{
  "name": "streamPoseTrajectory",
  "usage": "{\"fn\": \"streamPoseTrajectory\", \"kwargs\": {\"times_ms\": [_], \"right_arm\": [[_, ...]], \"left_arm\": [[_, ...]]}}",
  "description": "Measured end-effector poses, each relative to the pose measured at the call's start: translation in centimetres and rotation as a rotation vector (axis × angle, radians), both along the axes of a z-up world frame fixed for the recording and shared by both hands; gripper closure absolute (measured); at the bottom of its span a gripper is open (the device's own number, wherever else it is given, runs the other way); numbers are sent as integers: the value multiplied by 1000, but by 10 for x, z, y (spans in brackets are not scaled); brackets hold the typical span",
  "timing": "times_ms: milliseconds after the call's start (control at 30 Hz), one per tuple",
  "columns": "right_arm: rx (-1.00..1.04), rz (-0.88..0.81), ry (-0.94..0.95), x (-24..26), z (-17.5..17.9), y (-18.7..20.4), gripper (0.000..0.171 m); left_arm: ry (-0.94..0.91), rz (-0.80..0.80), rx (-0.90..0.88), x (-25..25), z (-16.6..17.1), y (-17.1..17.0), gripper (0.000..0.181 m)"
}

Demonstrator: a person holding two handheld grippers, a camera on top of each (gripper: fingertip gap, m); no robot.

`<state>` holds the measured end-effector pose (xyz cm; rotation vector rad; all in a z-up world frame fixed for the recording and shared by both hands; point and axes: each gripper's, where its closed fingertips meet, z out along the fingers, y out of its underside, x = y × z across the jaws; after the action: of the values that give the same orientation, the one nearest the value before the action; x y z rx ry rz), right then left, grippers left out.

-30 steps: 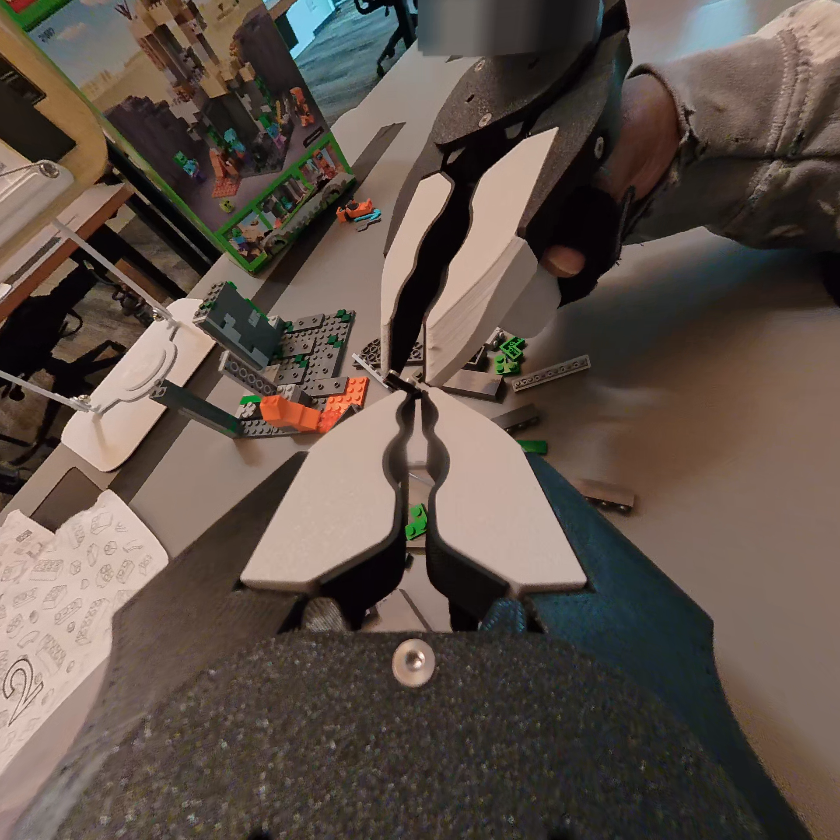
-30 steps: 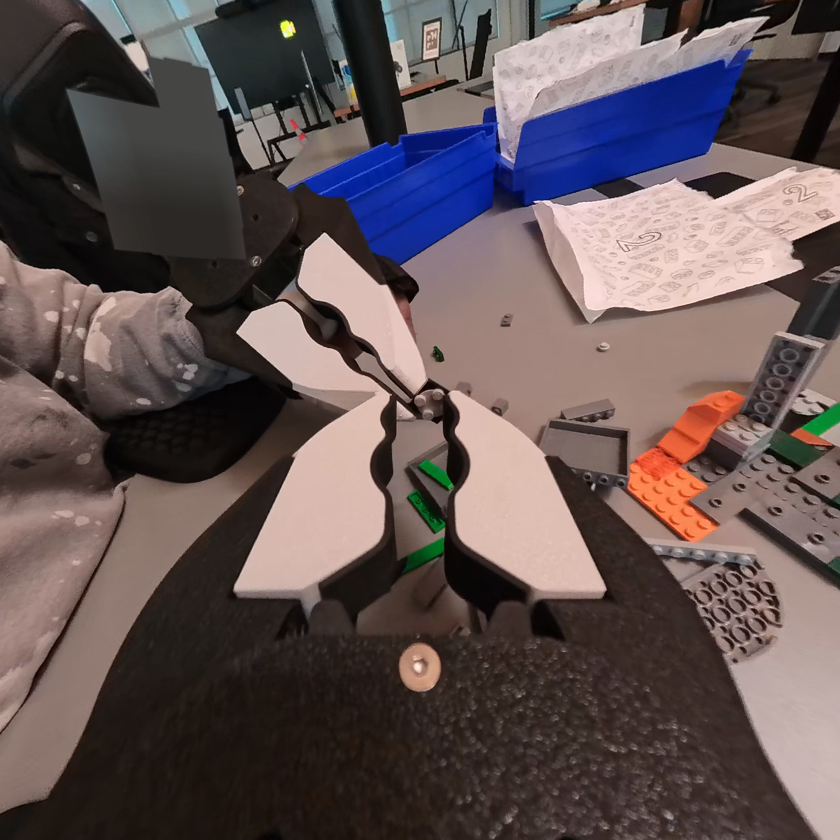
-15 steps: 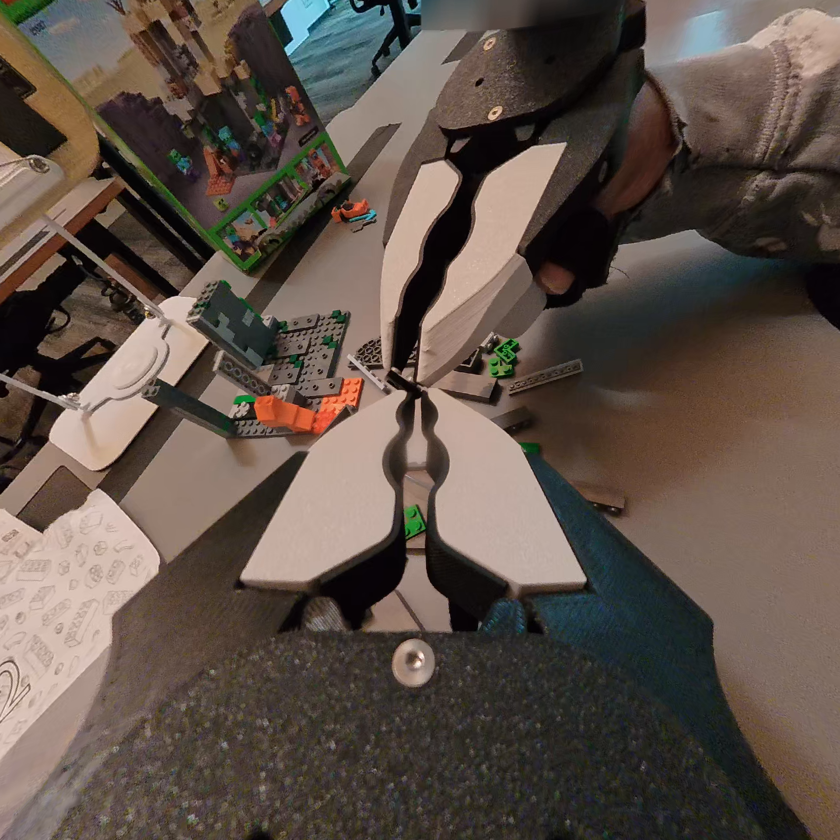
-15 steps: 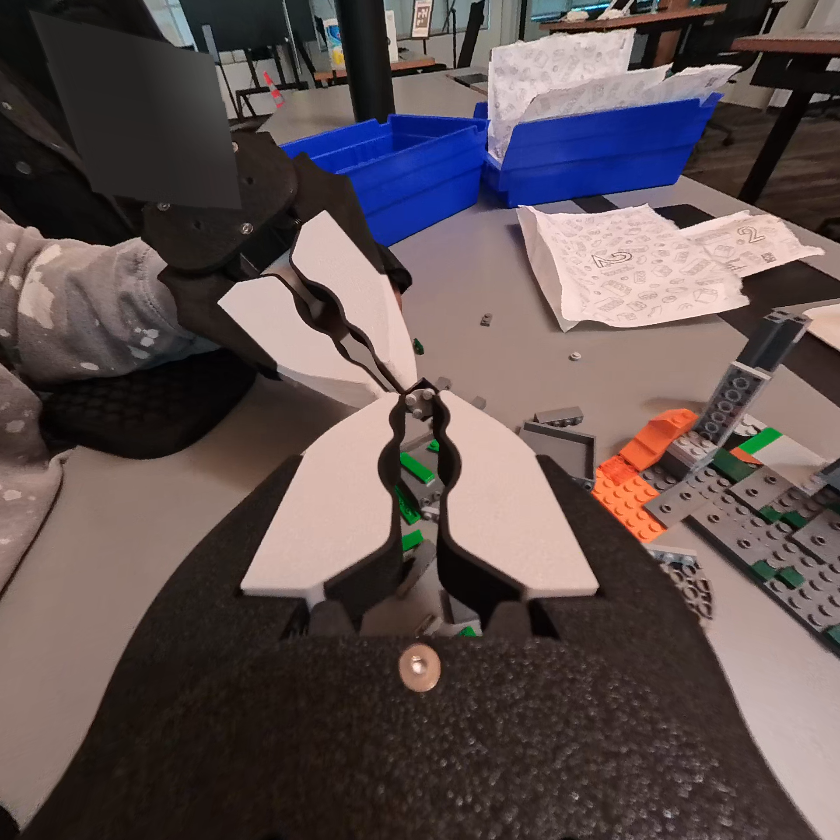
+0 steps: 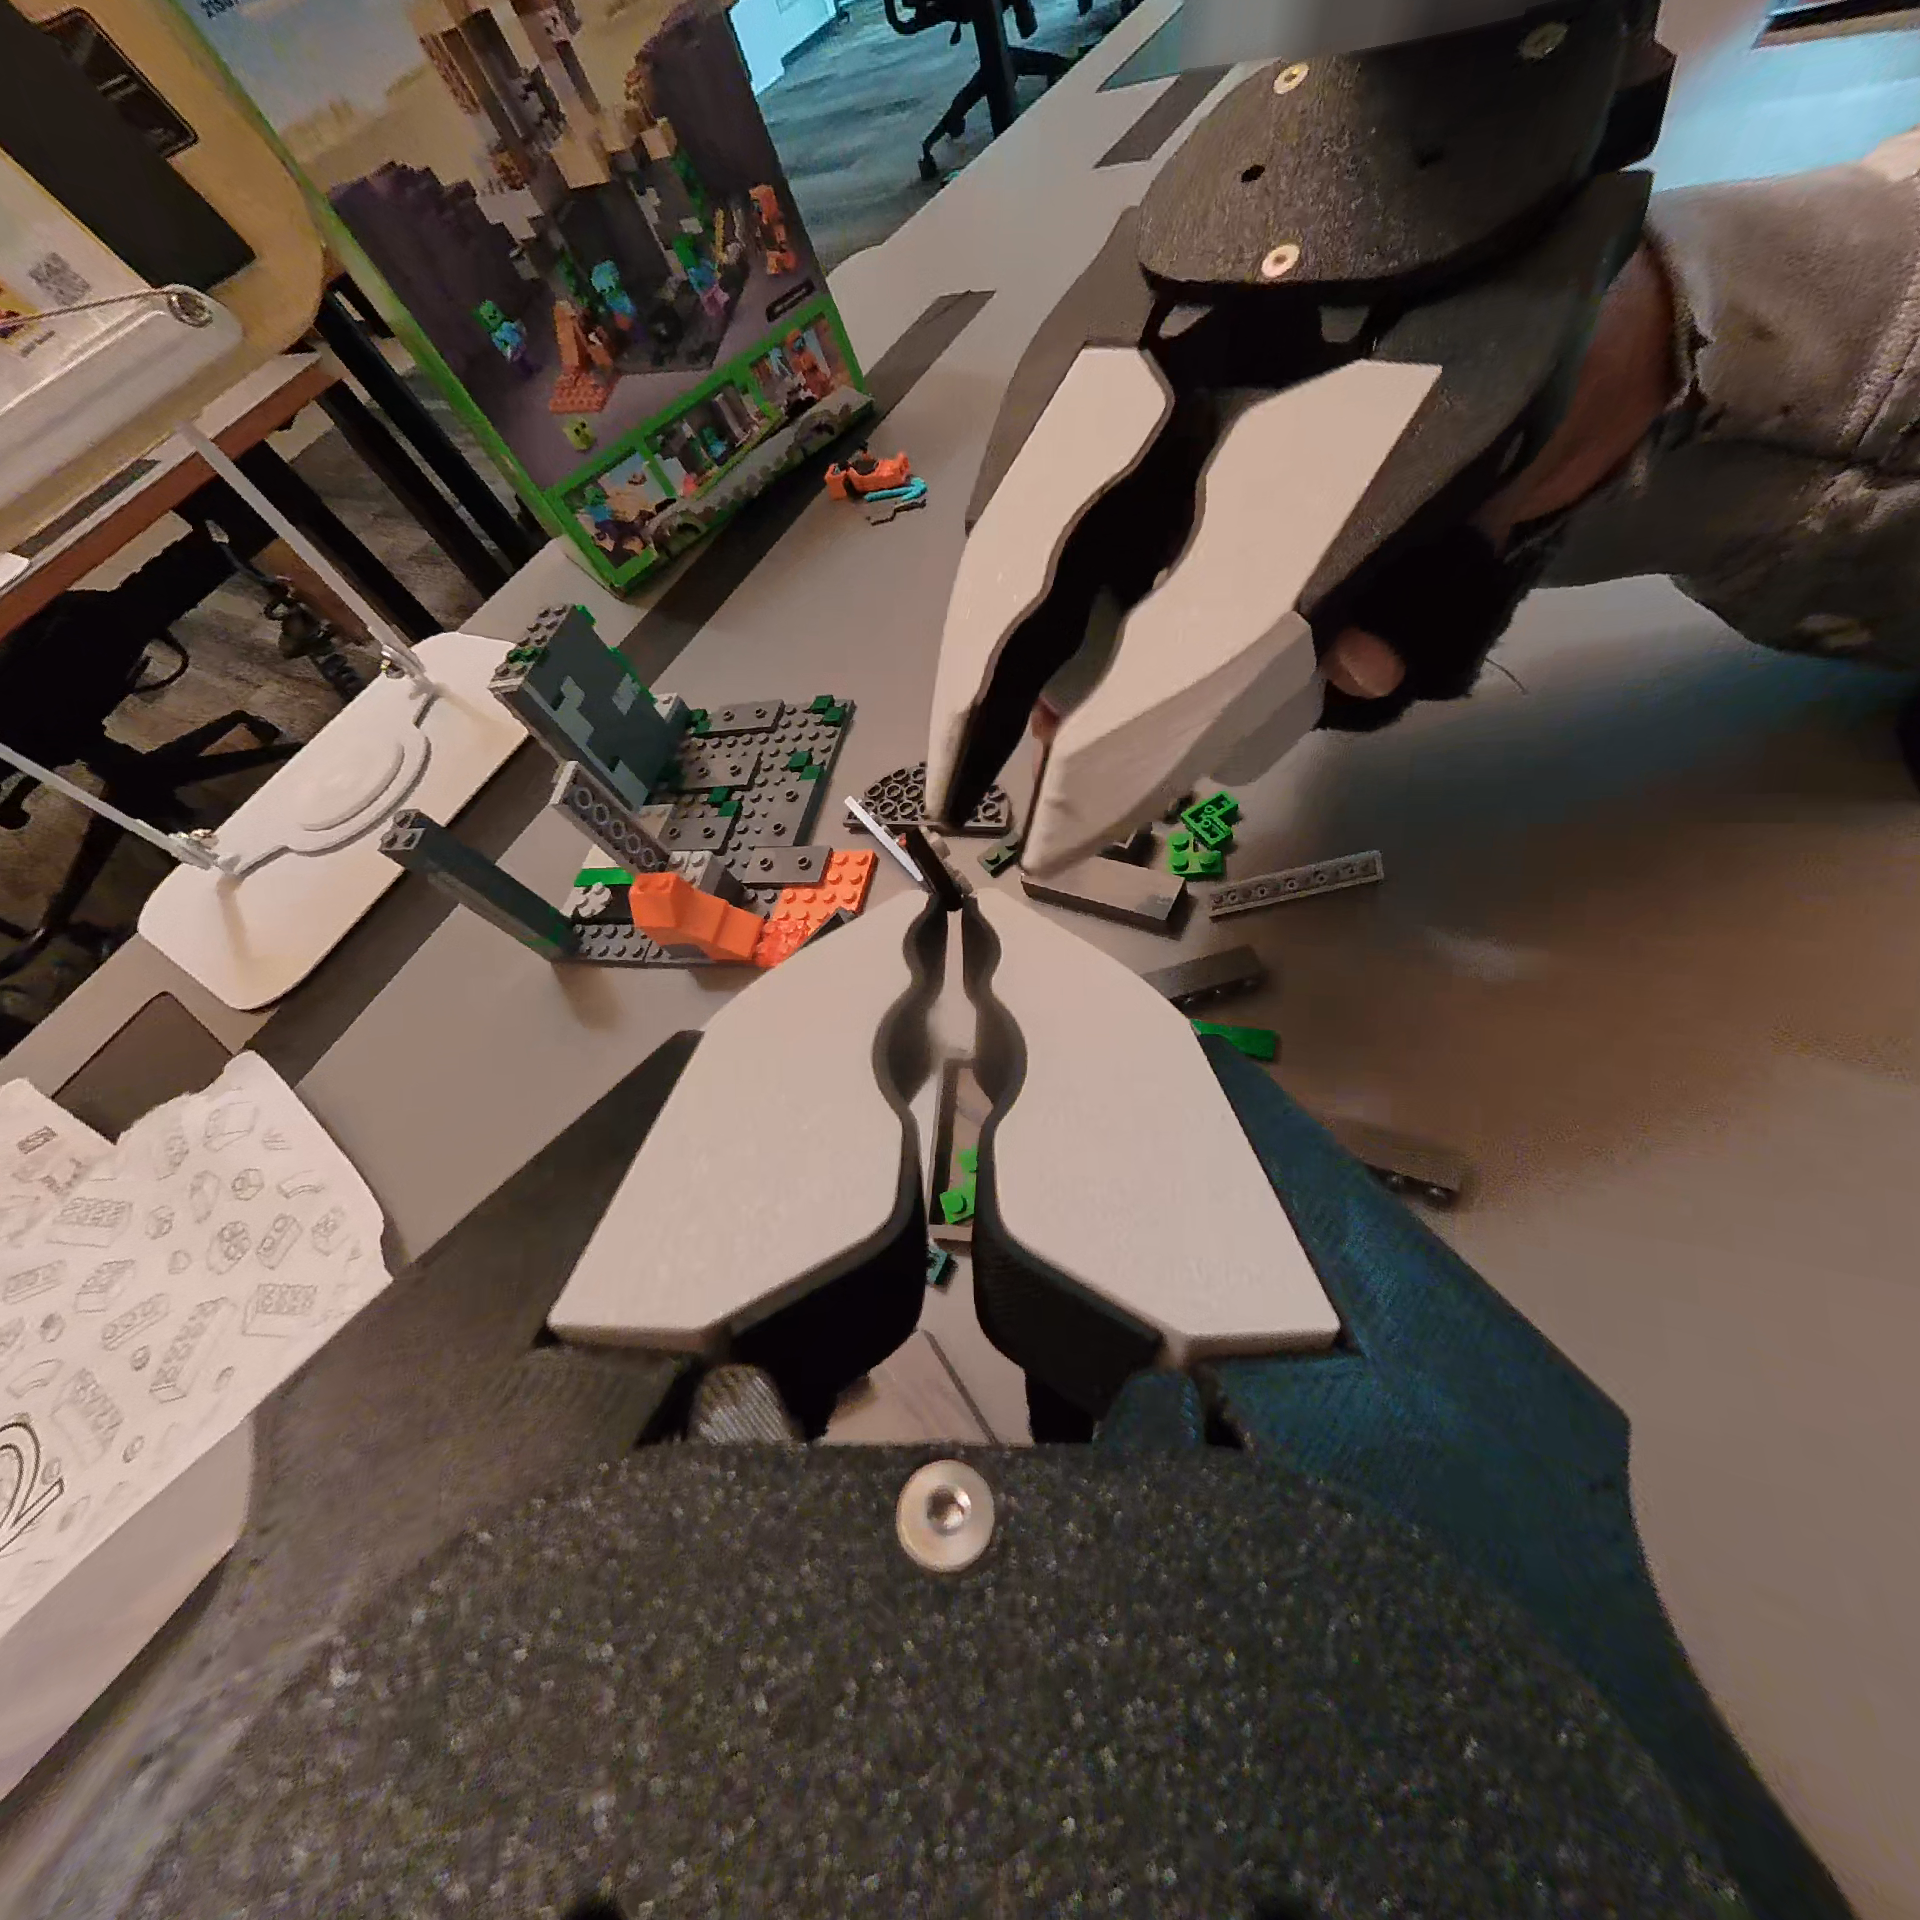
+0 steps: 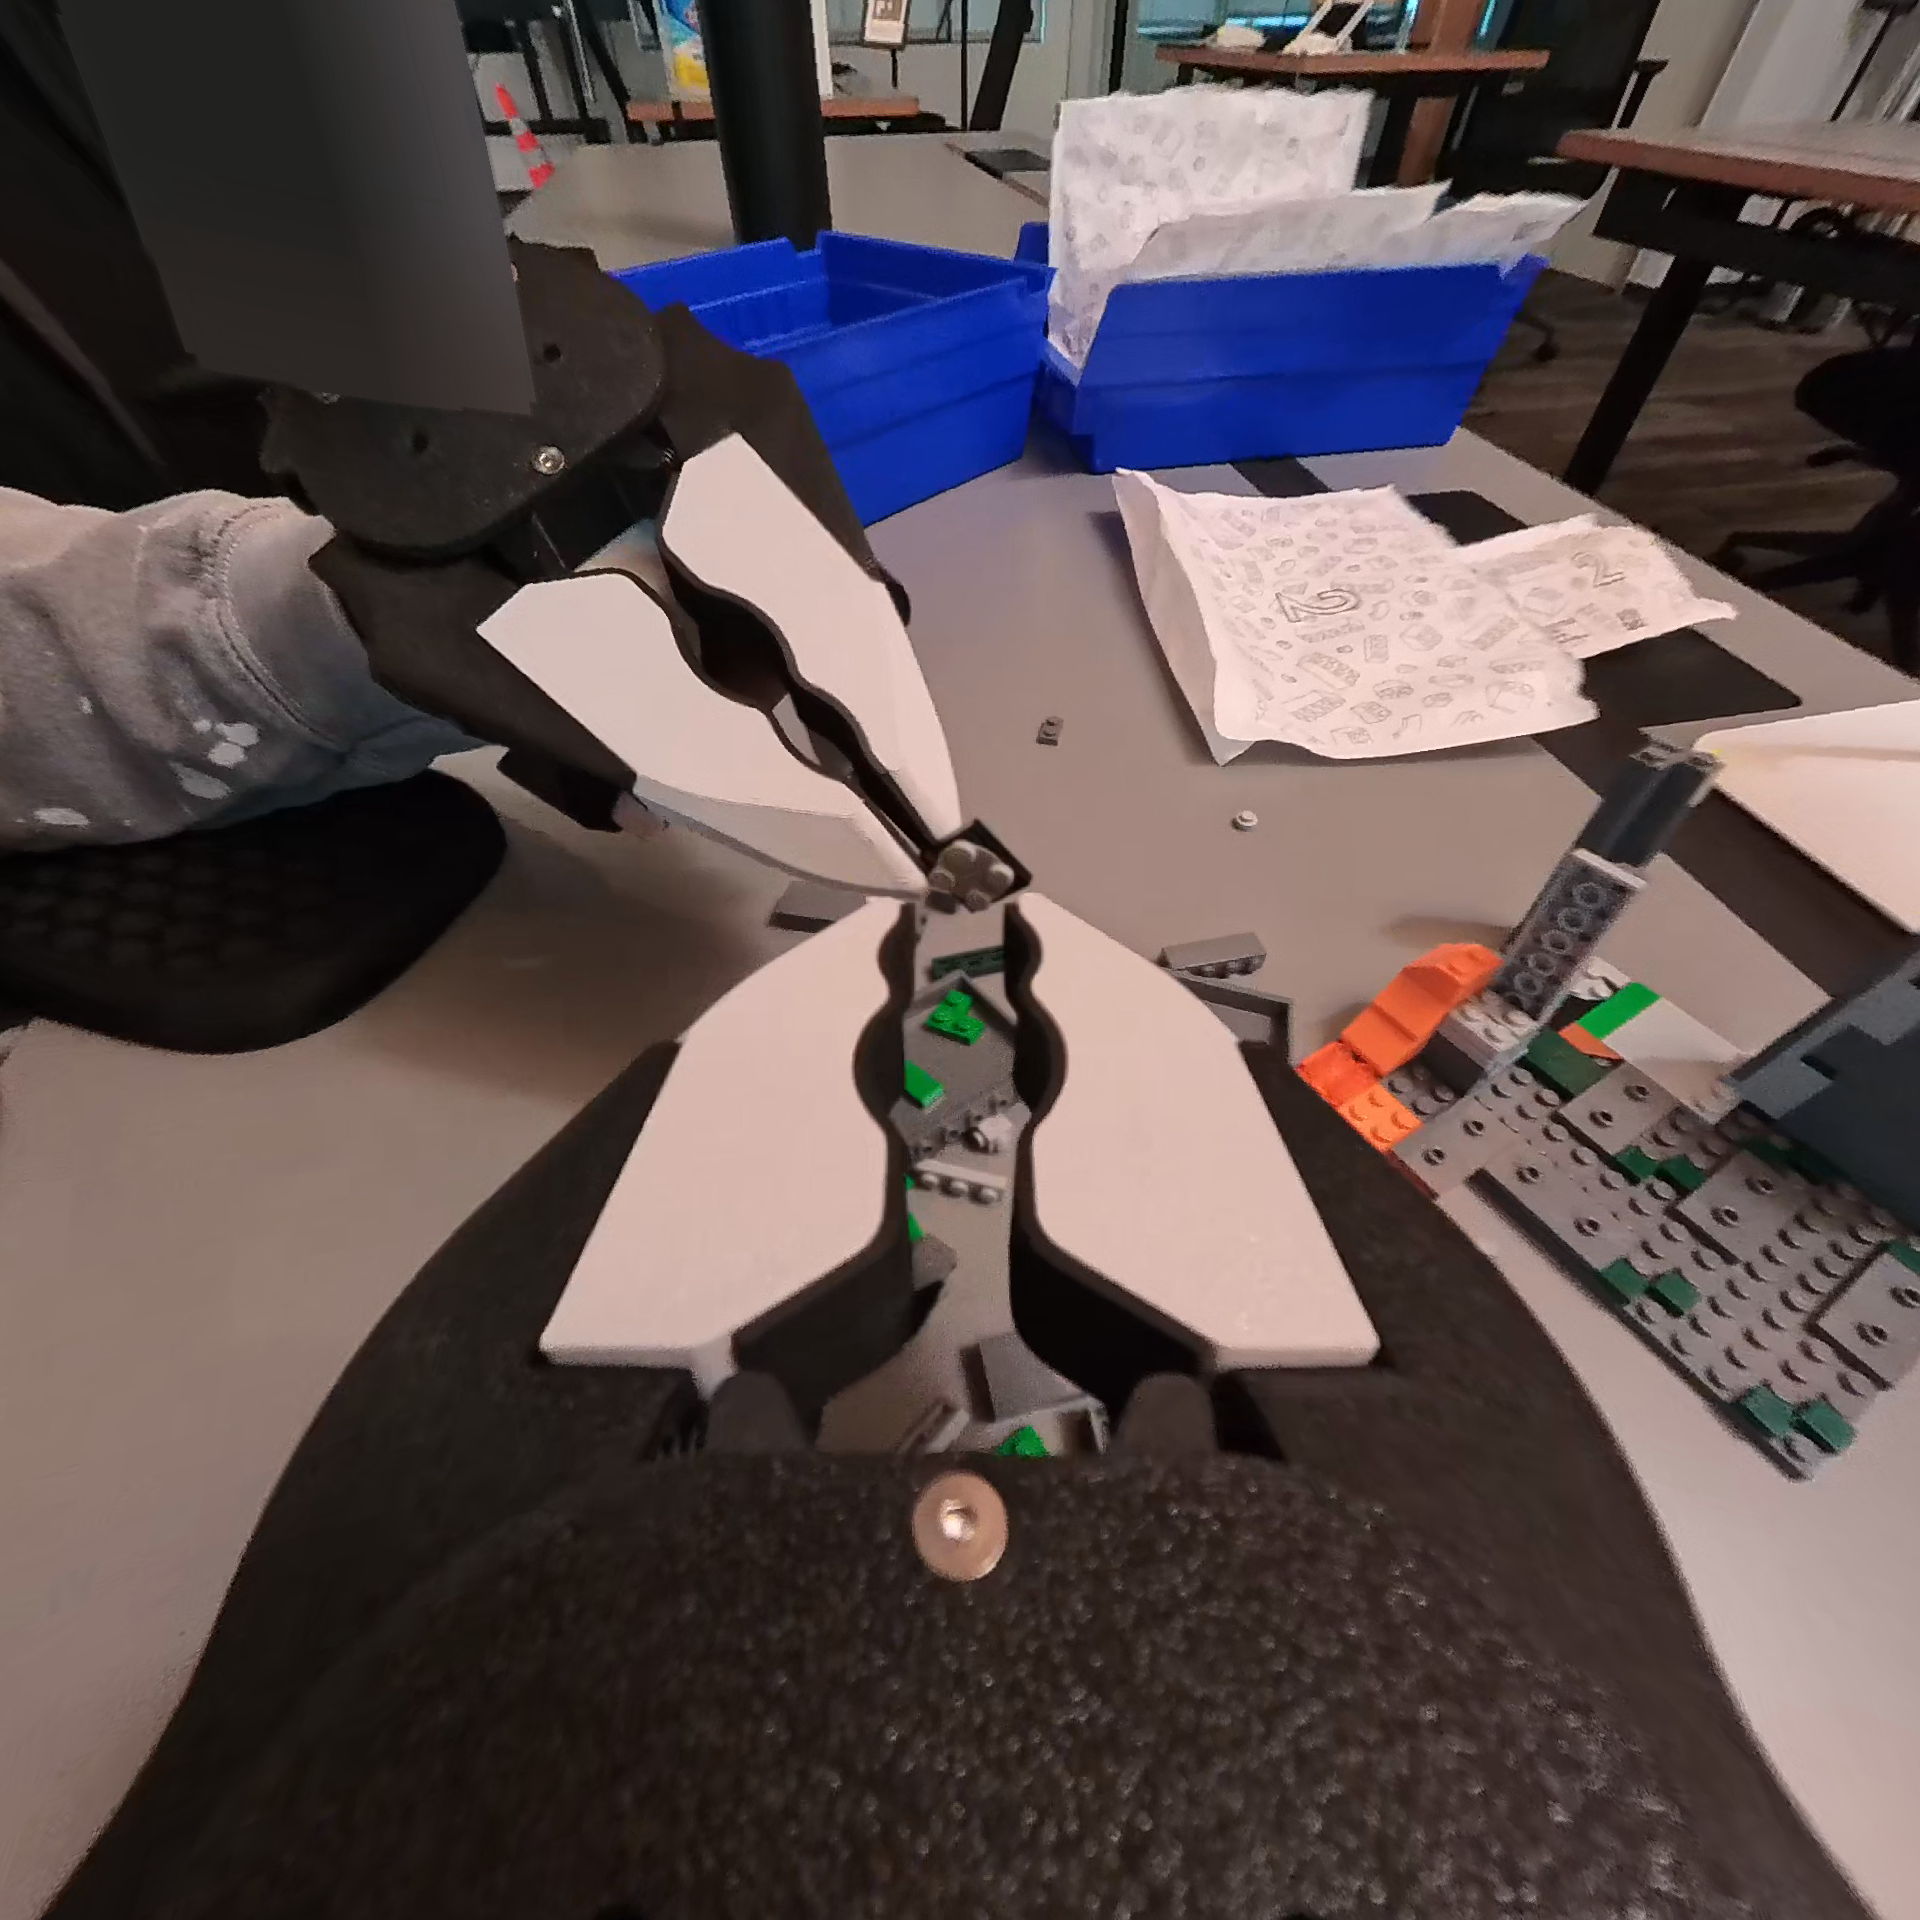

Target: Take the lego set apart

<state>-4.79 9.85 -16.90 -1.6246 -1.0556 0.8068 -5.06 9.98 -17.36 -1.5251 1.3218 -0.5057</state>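
Nearest, in the right wrist view: right gripper point(image 6: 961, 906) with its tips spread a little, either side of a small dark grey piece point(image 6: 975, 871). Whether it touches the piece cannot be told. Under it, on the grey table point(image 6: 260, 1195), loose green and grey bits.

Just beyond: left gripper point(image 6: 920, 868) comes in from the left, tips pressed together on that same piece, holding it above the table. From the left wrist view the piece point(image 5: 945, 873) shows edge-on as a thin dark sliver.

Right of the meeting point: the rest of the lego set point(image 6: 1683, 1164), a grey studded baseplate with orange slopes and a leaning dark pillar, still largely assembled. Farther back: printed paper bag point(image 6: 1351, 634), then blue bins point(image 6: 1039, 343).

Risks, as I judge them: the piece is tiny and held only at a corner, so a twist from the right claw could flick it out onto the table or off it. A slip could also knock the two claws together.

Room: bare table to the near left and beyond the piece toward the bag. The right side is crowded by the build, so swinging that way risks toppling the pillar. No table edge near the work.
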Motion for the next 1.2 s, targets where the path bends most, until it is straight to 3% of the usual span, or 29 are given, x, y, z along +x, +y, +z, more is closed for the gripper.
{"fn": "streamPoseTrajectory", "kwargs": {"times_ms": [400, 633, 900, 1200], "right_arm": [[-60, 1, 75, -3, 5, 1, 153], [-91, 53, 142, -4, 12, -6, 159], [141, -43, 4, 2, 18, 1, 156], [366, -59, -300, -7, -2, 0, 155]], "left_arm": [[-18, -11, 19, 2, 5, -3, 178], [-162, -131, -160, 2, 14, -15, 178], [-204, -69, -297, -1, 12, -6, 178], [-217, -89, -507, -3, 2, -8, 178]]}}
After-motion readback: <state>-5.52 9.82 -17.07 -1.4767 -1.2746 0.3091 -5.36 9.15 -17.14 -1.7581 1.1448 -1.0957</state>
